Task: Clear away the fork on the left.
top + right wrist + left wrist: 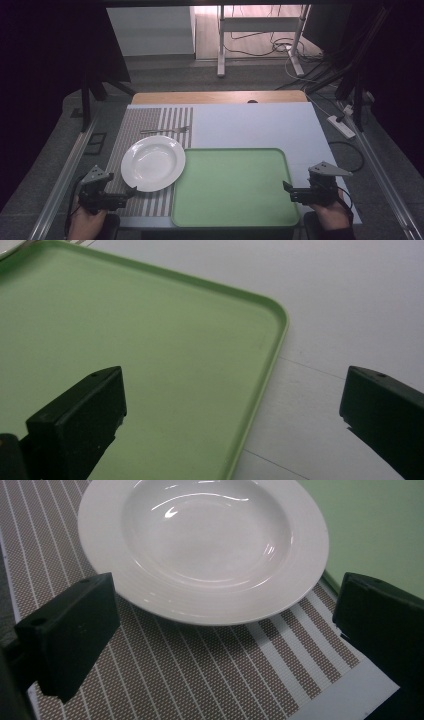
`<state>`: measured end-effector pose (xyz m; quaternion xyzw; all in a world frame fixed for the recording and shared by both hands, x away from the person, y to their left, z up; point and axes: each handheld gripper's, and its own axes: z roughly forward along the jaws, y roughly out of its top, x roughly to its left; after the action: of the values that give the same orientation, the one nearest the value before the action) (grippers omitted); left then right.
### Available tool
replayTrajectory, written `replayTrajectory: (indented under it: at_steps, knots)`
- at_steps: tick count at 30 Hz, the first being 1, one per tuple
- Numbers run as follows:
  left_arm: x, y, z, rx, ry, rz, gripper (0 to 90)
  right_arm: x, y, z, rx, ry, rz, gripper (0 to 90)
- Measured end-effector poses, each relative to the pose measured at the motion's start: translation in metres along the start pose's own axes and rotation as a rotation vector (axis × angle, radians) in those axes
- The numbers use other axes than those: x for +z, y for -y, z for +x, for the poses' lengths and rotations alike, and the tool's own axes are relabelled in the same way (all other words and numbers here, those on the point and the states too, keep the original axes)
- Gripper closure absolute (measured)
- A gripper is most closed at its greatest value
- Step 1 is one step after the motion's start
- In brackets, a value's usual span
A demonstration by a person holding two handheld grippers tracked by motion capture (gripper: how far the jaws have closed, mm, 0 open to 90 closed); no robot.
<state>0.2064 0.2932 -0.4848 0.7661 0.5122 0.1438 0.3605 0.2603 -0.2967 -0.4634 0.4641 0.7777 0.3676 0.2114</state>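
A white deep plate [152, 162] [205, 545] lies empty on a striped placemat [150, 120] [190, 675] at the left. Behind the plate on the mat is a metal fork [165, 130]. To the right of the plate, a green tray [232, 187] [125, 325] rests empty at the table's front. My left gripper [131, 191] [225, 630] is open, low over the mat, jaws just short of the plate's near rim. My right gripper [287, 187] [232, 405] is open, with its jaws astride the tray's right rim, touching nothing.
The white table top [250, 125] [350, 300] stretches behind and right of the tray. A wooden strip [215, 97] edges the far side. On the floor beyond stand a desk frame [260, 30], cables and a power strip [341, 126].
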Motion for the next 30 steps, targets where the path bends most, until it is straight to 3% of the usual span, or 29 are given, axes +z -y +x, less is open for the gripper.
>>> replayTrajectory:
  at_steps: [2, 7, 11, 16, 20, 30]
  knots:
    - [0.001, -0.001, -0.001, 0.008, -0.005, -0.001, 0.0, 0.000, 0.000, 0.000, -0.004, 0.001, 0.000, 0.0]
    - [0.004, -0.006, 0.000, 0.014, 0.060, 0.002, 0.0, 0.000, 0.000, 0.000, -0.004, 0.002, 0.002, 0.0]
    - [0.006, -0.009, -0.001, 0.035, 0.049, 0.012, 0.0, 0.000, 0.000, 0.000, -0.003, 0.004, 0.000, 0.0]
    - [0.010, -0.015, 0.001, 0.046, 0.066, 0.007, 0.1, 0.000, 0.000, -0.001, 0.004, 0.004, 0.000, 0.0]
    - [0.022, -0.019, 0.005, 0.022, 0.084, 0.003, 0.0, -0.001, 0.001, 0.000, 0.001, 0.003, 0.000, 0.0]
    - [0.032, -0.026, 0.009, 0.020, 0.094, 0.013, 0.0, -0.001, 0.001, -0.001, 0.004, -0.003, 0.000, 0.0]
